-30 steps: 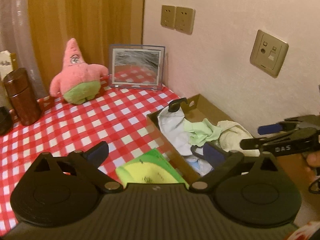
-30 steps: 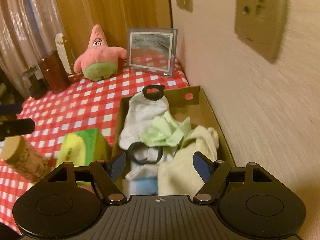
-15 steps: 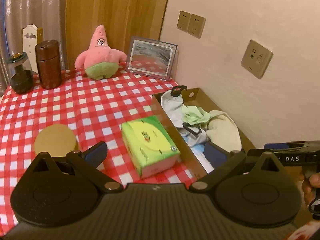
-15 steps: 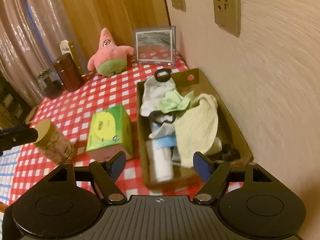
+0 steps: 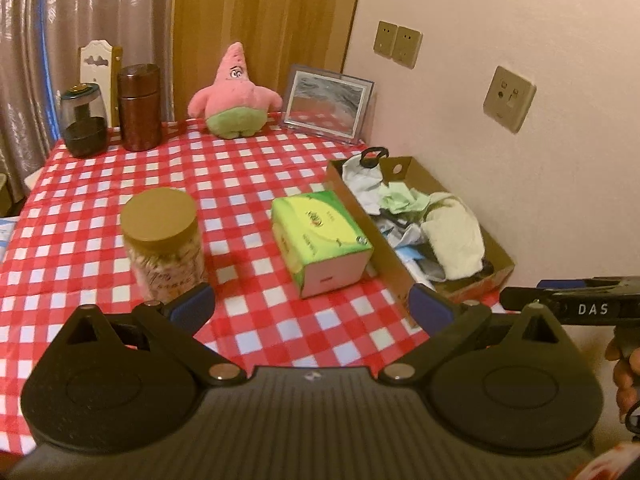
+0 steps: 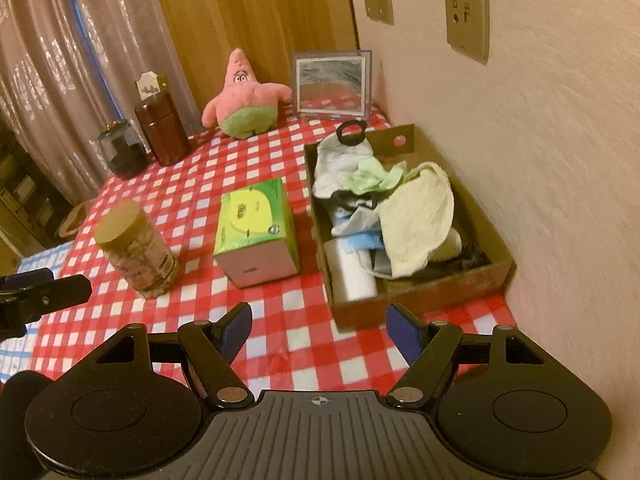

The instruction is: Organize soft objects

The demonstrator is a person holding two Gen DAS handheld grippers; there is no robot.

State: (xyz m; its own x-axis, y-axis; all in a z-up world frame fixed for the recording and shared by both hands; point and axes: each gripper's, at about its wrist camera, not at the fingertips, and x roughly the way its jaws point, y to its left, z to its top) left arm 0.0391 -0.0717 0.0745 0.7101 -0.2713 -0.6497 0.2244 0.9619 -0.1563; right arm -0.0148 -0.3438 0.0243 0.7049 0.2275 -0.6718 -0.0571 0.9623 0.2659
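While the left gripper (image 5: 312, 306) hangs with jaws apart and empty above the checked tablecloth (image 5: 240, 168), the cardboard box (image 5: 502, 258) against the wall holds a rumpled heap of soft cloths (image 5: 454, 236), and from the right gripper (image 6: 318, 330), equally agape, they show cream, pale green and white.

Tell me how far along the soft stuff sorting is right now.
Done: cloths, including a cream towel, already sit piled in the cardboard box. In hand: nothing; the left gripper and right gripper are both open and empty. Left: the pink plush star is outside the box, by the mirror.
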